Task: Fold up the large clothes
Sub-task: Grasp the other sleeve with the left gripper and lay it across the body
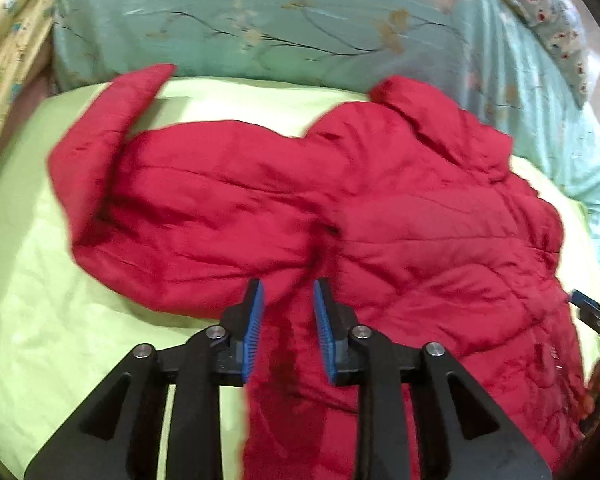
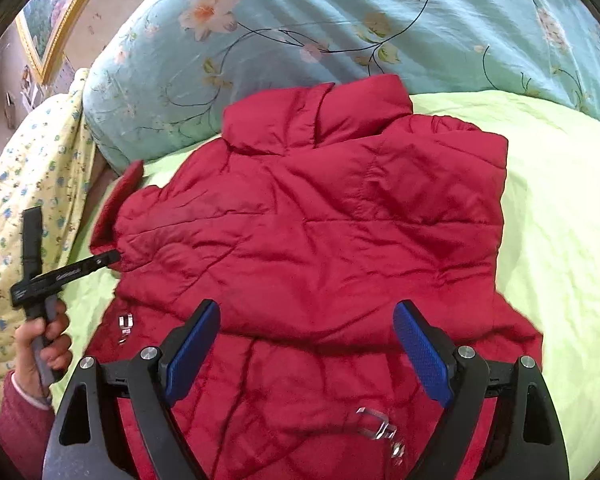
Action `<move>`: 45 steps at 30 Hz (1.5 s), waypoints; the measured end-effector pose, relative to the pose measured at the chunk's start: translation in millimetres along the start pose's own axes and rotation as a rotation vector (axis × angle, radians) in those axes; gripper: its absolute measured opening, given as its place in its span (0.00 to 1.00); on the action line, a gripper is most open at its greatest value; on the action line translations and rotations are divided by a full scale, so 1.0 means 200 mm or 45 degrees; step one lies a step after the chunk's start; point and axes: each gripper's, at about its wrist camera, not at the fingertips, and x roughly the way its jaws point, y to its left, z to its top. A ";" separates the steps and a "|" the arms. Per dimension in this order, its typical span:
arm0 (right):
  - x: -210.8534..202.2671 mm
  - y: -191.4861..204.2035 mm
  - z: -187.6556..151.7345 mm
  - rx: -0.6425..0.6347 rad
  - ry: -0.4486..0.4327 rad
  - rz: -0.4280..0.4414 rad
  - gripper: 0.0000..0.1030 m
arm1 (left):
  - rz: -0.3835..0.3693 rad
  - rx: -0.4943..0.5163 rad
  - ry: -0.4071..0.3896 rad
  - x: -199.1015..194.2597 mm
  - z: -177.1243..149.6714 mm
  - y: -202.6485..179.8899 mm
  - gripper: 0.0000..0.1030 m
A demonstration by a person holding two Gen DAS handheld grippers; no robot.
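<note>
1. A red puffer jacket (image 2: 312, 220) lies spread on the green bed sheet (image 2: 560, 208), collar toward the floral pillow (image 2: 340, 20).
2. Left claw (image 1: 288, 300) seemingly pinches a jacket fold, though blur hides contact.
3. Right claw (image 2: 306, 344) hovers agape above the jacket.
4. Judgement: draw the sleeve flat across the jacket's middle.

Jacket (image 2: 312, 232): spread flat on bed sheet (image 2: 560, 240), collar (image 2: 316, 116) toward quilt (image 2: 340, 28) heaped behind. Sleeve (image 1: 100, 152): extended on sheet, on jacket's left in left wrist view. Patterned cloth (image 2: 28, 200): left of sheet, beside quilt. Framed picture (image 2: 56, 12): on wall behind, far left.
</note>
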 end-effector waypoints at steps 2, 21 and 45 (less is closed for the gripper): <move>-0.02 0.01 -0.02 0.000 0.003 0.015 0.87 | 0.077 0.011 -0.006 0.00 0.04 0.04 0.41; -0.06 0.05 -0.13 -0.002 0.040 0.048 0.87 | 0.610 -0.040 0.041 0.33 0.50 0.44 0.59; -0.09 0.07 -0.15 0.041 0.042 0.114 0.87 | -0.072 -0.105 -0.321 -0.30 0.20 -0.04 0.09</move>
